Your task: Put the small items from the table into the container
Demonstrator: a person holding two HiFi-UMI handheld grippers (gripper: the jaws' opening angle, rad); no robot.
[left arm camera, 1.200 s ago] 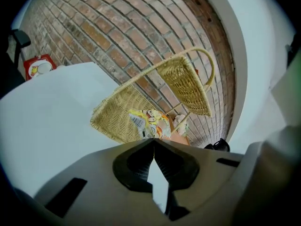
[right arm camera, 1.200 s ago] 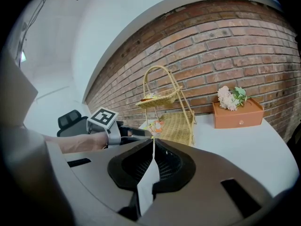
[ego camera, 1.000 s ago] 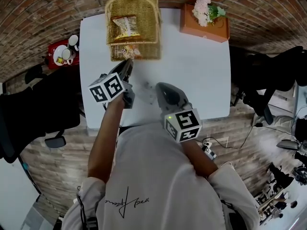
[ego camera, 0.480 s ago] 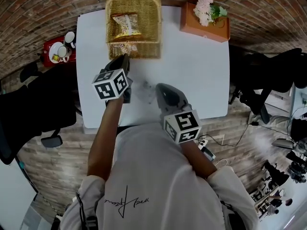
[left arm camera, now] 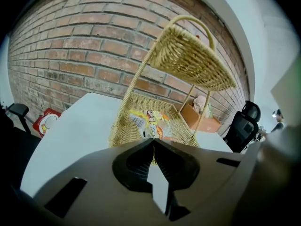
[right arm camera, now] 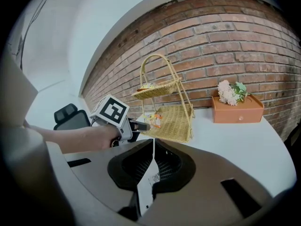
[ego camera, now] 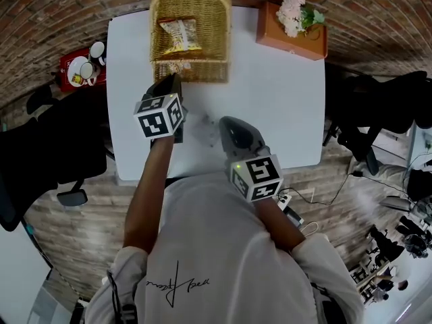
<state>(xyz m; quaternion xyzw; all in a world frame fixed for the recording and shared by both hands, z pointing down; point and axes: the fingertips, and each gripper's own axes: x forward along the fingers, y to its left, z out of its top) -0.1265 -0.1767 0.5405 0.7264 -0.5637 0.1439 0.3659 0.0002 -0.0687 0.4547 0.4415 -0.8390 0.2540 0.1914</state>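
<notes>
Overhead, lower snack packet — mostly hidden under the basket top tier.

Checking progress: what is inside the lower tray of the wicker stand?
Colourful snack packets lie in the lower tray, count unclear. From the head view the upper tray covers most of it.

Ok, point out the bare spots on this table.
Free: the white table between the wicker basket and the orange box, and in front of that box. Crowded: in front of the basket, where the left hand-held gripper hovers.
</notes>
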